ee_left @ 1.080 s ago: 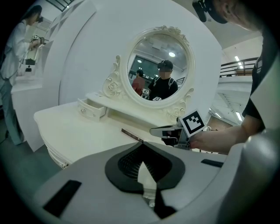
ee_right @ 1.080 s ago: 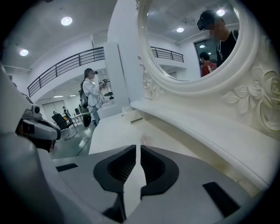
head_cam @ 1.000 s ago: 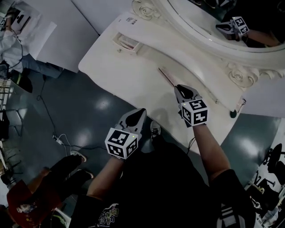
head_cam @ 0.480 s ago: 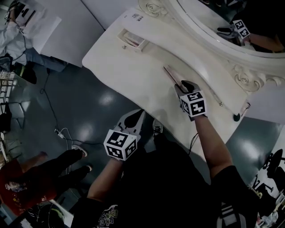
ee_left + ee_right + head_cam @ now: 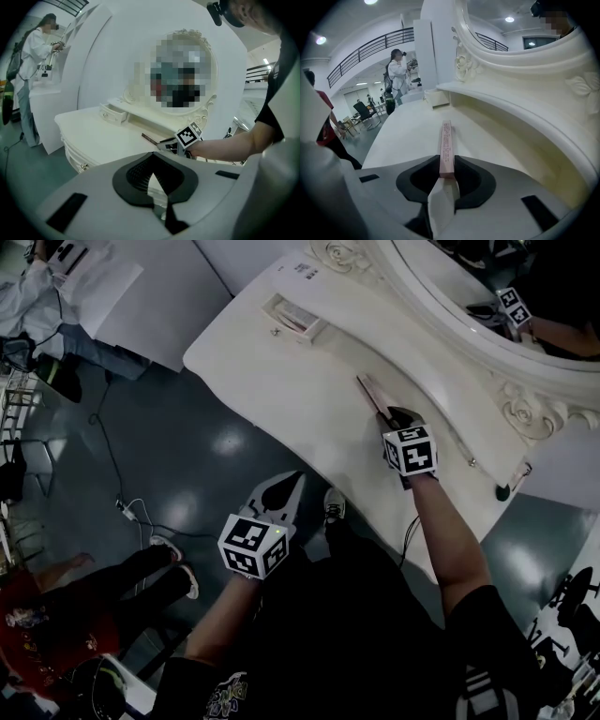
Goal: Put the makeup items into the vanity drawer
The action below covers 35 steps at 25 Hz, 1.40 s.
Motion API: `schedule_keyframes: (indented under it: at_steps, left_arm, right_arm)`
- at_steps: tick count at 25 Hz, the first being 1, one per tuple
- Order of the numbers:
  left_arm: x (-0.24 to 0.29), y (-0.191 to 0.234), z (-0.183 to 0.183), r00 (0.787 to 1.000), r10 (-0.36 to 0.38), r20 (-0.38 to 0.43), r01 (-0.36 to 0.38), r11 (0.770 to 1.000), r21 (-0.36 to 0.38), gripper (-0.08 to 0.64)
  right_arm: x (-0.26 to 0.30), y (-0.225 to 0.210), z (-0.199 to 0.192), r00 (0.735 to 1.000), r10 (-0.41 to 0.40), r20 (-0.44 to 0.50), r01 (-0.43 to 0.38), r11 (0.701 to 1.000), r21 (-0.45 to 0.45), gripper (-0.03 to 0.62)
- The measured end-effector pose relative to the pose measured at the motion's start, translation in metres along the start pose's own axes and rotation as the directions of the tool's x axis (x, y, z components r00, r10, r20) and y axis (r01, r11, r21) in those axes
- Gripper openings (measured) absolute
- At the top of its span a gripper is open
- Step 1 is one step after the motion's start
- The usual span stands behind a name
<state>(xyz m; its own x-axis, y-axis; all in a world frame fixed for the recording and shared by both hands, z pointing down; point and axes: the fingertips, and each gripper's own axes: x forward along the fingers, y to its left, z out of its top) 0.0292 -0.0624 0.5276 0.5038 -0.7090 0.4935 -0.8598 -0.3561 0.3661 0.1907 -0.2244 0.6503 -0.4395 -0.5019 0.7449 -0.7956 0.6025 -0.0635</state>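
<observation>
From above, the right gripper (image 5: 394, 418) rests right of centre on the vanity top (image 5: 281, 381), at the near end of a slim pink box (image 5: 371, 395). The left gripper (image 5: 281, 488) hangs lower centre, off the table. In the left gripper view, its jaws are clenched and empty. In the right gripper view, the jaws have just been closing and clasp the box's near end at mid-frame.
</observation>
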Motion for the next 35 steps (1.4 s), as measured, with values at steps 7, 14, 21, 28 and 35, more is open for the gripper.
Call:
schedule_keyframes:
  at_steps: [7, 14, 21, 28, 35]
  left_arm:
    - [-0.010, 0.002, -0.002, 1.000, 0.013, 0.016, -0.013, 1.000, -0.011, 0.000]
    - [-0.015, 0.001, 0.006, 0.999, 0.011, 0.040, -0.011, 1.000, -0.001, 0.000]
    - [-0.016, 0.003, 0.029, 0.997, 0.014, 0.080, -0.016, 1.000, 0.024, 0.000]
    - [-0.018, -0.003, 0.057, 0.992, 0.025, 0.122, -0.033, 0.998, 0.059, 0.000]
    - [-0.020, -0.009, 0.081, 0.986, 0.034, 0.161, -0.048, 0.995, 0.085, 0.000]
  right_arm:
    - [-0.013, 0.007, 0.014, 0.998, -0.011, 0.060, 0.010, 1.000, 0.024, 0.106]
    - [-0.045, 0.036, 0.053, 0.983, 0.044, 0.180, -0.052, 0.998, 0.039, 0.106]
    - [-0.085, 0.072, 0.095, 0.948, 0.110, 0.299, -0.124, 0.992, 0.030, 0.106]
    - [-0.130, 0.104, 0.130, 0.897, 0.179, 0.405, -0.195, 0.981, -0.003, 0.106]
    - [-0.156, 0.120, 0.147, 0.861, 0.219, 0.459, -0.225, 0.973, -0.041, 0.106]
